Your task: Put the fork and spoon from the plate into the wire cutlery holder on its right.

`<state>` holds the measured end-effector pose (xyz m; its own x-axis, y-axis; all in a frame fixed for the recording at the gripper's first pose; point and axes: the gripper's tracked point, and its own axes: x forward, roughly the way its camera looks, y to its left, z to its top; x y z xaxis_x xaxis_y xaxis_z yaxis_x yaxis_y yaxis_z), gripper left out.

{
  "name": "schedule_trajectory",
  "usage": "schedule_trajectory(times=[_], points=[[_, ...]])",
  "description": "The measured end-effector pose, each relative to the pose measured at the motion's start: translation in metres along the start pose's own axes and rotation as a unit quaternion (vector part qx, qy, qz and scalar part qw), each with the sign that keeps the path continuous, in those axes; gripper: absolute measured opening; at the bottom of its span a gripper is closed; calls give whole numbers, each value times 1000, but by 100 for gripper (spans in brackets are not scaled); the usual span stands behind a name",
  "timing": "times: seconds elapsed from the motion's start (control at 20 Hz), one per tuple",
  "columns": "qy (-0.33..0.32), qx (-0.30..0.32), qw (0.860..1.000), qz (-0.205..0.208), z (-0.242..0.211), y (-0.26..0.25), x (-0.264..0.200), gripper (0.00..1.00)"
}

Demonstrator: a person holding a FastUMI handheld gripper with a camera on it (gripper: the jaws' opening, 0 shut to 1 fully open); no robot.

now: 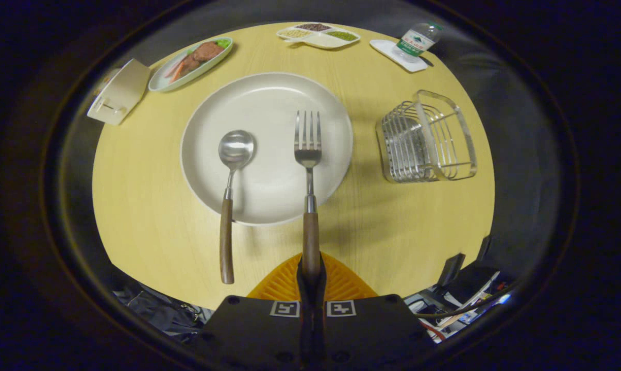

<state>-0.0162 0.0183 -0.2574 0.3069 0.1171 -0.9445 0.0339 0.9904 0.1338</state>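
My gripper (311, 268) is shut on the wooden handle end of the fork (308, 170). The fork points straight ahead, and its steel tines reach over the white plate (269, 98). Whether the fork is lifted or resting I cannot tell. To the left of the fork lies the spoon (230, 180), its bowl on the plate and its wooden handle over the near rim onto the table. The wire cutlery holder (426, 136) stands to the right of the plate, with nothing in it that I can see.
On the round yellow table (150, 206), a dish of food (191, 62) and a white box (119, 93) sit at the far left. A divided tray (318, 35) and a water bottle (417, 42) on a coaster are at the back. Clutter lies below the table's near edge.
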Motion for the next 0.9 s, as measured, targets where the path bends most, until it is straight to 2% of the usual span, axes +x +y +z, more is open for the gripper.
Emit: schedule_trajectory(times=[0.25, 0.45, 0.7, 0.9], points=[[8, 59, 998, 11, 3, -19, -47, 5], [15, 133, 990, 36, 13, -43, -72, 5], [46, 201, 977, 61, 28, -69, -68, 5], [103, 222, 965, 89, 26, -67, -54, 5]])
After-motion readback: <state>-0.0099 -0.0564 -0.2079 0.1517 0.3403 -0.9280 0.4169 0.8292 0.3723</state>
